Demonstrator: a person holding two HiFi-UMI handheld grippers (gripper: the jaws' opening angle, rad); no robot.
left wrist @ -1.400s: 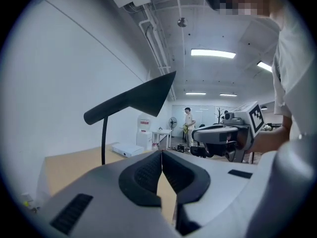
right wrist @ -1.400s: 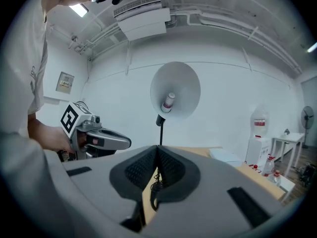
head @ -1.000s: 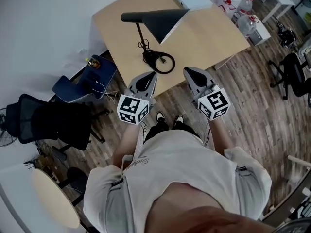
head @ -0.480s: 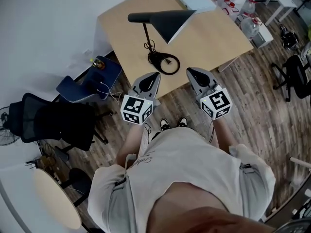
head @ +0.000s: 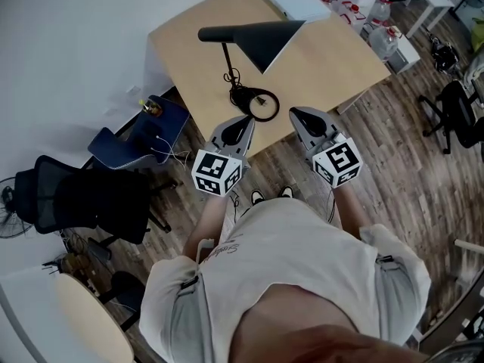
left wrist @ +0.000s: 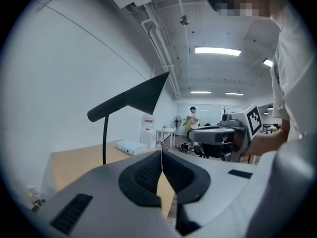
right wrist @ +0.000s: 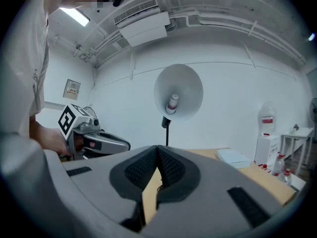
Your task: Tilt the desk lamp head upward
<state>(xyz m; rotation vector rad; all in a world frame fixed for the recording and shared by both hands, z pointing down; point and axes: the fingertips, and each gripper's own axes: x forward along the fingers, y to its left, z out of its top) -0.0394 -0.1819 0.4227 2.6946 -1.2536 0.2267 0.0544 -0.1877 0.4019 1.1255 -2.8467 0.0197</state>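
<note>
A black desk lamp stands on the wooden desk (head: 325,59), with a round base (head: 257,101) near the front edge and a cone head (head: 265,39) pointing right and slightly down. My left gripper (head: 246,119) is shut and empty, just short of the base's near left side. My right gripper (head: 296,113) is shut and empty to the right of the base. In the left gripper view the lamp head (left wrist: 140,97) shows side-on above the shut left gripper (left wrist: 161,151). The right gripper view looks into the white lamp head (right wrist: 178,92) with its bulb, beyond the right gripper (right wrist: 157,147).
A white box (head: 296,0) lies at the desk's far edge. Left of the desk are a blue chair (head: 144,136) and a black office chair (head: 83,200). Water bottles (head: 383,36) and white furniture stand at the right. The floor is wood plank.
Both grippers have edged forward toward the desk's front edge and the lamp base. The lamp itself has not moved.
</note>
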